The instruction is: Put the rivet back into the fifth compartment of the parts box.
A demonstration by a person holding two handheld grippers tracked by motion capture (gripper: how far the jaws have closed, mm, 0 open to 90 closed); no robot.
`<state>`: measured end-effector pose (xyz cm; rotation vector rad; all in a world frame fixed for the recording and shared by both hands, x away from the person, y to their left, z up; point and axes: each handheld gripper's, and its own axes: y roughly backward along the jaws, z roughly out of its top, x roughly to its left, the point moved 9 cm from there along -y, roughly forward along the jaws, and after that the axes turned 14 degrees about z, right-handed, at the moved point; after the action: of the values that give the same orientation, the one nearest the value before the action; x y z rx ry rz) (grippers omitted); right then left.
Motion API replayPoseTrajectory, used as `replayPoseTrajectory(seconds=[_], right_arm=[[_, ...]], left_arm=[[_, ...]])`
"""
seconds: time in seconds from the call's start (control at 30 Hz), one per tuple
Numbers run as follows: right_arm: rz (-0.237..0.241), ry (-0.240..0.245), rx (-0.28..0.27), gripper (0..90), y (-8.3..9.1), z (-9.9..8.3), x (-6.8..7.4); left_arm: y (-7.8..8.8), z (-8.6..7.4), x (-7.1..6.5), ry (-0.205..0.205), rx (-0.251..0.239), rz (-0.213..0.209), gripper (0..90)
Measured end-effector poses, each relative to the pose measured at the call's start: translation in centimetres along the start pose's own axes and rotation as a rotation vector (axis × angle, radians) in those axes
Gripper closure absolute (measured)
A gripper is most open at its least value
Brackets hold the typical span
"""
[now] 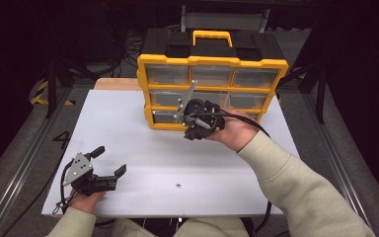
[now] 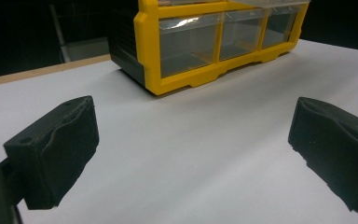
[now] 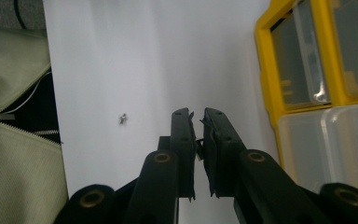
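Observation:
A yellow and black drawer organizer (image 1: 212, 61) with clear drawers stands at the back of the white table (image 1: 128, 128). My right gripper (image 1: 195, 133) hovers in front of its bottom row, pointing down, with the jaws shut. In the right gripper view its pads (image 3: 182, 135) stand nearly together, and I cannot tell whether anything tiny is pinched between them. Below them a small metal screw (image 3: 122, 118) lies on the table, also seen near the front edge (image 1: 177, 185). My left gripper (image 1: 109, 161) rests at the front left, open and empty (image 2: 191, 140).
The organizer (image 2: 149, 46) sits well beyond the left jaws, and its yellow frame (image 3: 265, 70) lies close to the right of the right jaws. A light sleeve (image 1: 296, 182) crosses the table's front right. Dark floor, rails and cables surround the table.

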<state>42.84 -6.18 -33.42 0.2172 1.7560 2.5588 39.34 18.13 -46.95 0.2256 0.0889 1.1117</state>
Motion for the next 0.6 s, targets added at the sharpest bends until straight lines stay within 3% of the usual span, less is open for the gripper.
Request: replayPoseTrajectory(seconds=[0.47, 0.6], right_arm=[[-0.057, -0.063, -0.039, 82.7, 3.2, 1.0, -3.3], [-0.078, -0.100, -0.051, 82.7, 4.0, 1.0, -4.5]], left_arm=[[0.0, 0.0, 0.0, -0.001, 0.002, 0.001, 2.6], [0.0, 0.0, 0.1, -0.005, 0.005, 0.000, 2.5]])
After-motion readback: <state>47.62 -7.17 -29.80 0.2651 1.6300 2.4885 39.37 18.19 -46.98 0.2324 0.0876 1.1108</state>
